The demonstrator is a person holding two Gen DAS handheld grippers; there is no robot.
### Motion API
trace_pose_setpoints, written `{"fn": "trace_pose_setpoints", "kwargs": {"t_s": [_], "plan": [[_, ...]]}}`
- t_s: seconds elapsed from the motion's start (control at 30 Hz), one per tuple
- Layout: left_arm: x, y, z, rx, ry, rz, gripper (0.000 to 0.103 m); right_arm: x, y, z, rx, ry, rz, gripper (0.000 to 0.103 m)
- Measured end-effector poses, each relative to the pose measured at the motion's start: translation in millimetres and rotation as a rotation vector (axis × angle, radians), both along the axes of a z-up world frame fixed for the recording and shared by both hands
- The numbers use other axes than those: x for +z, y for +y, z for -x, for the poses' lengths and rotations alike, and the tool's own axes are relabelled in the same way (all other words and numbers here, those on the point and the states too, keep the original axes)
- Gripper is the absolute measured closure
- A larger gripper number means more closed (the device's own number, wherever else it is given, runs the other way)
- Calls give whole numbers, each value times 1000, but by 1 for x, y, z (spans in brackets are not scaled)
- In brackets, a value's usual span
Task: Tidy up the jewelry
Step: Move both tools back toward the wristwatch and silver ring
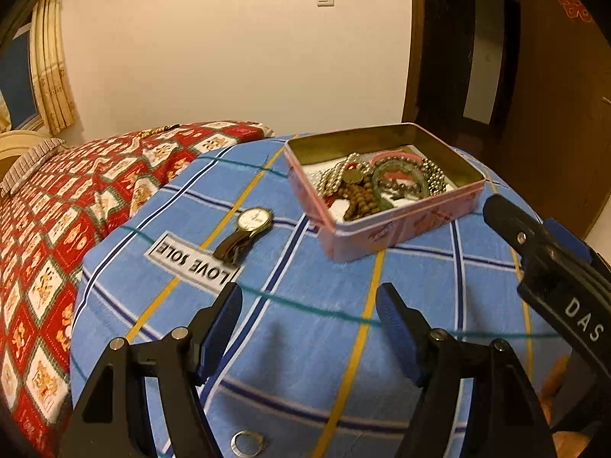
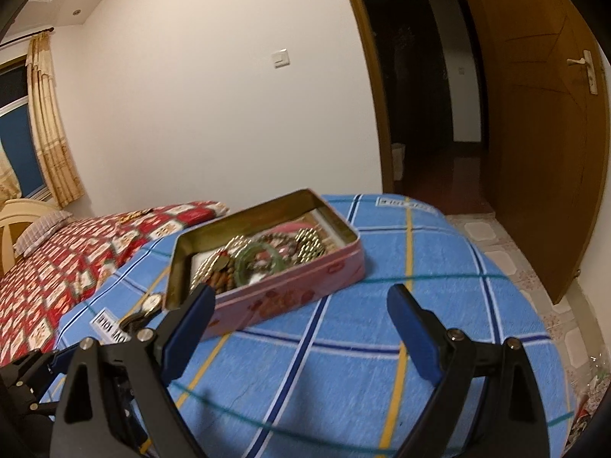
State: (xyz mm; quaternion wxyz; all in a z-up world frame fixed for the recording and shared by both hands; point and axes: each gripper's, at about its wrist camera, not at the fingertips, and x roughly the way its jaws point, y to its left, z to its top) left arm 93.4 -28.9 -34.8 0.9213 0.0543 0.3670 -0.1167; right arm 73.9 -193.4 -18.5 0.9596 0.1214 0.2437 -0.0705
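Note:
An open pink tin (image 1: 401, 225) (image 2: 290, 294) rests on a blue plaid cloth (image 1: 305, 343), filled with bead bracelets, chains and a green bangle (image 1: 382, 183) (image 2: 259, 259). To the tin's left lies a wristwatch (image 1: 248, 229) (image 2: 149, 305) with a white dial and dark strap. A silver ring (image 1: 247, 443) sits close under my left gripper (image 1: 309, 301), which is open and empty above the cloth, short of the tin. My right gripper (image 2: 299, 305) is open too, nothing between its fingers, its left fingertip in front of the tin's near corner. In the left wrist view the right gripper's body (image 1: 553, 274) shows at the right.
A bed with a red patterned quilt (image 1: 57, 229) (image 2: 57, 267) lies to the left, a gold chain (image 1: 156, 130) on its far end. An open wooden door (image 2: 534, 133) and dark doorway stand at the right, tiled floor (image 2: 508, 259) past the cloth's edge.

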Motion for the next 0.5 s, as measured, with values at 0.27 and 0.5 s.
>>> {"fn": "trace_pose_setpoints", "kwargs": {"t_s": [0.27, 0.5], "plan": [[-10, 37, 25, -31, -15, -75, 30, -6, 20, 13, 95, 31, 14, 14], [-17, 91, 42, 0, -22, -94, 31, -7, 50, 19, 273, 79, 34, 29]]}}
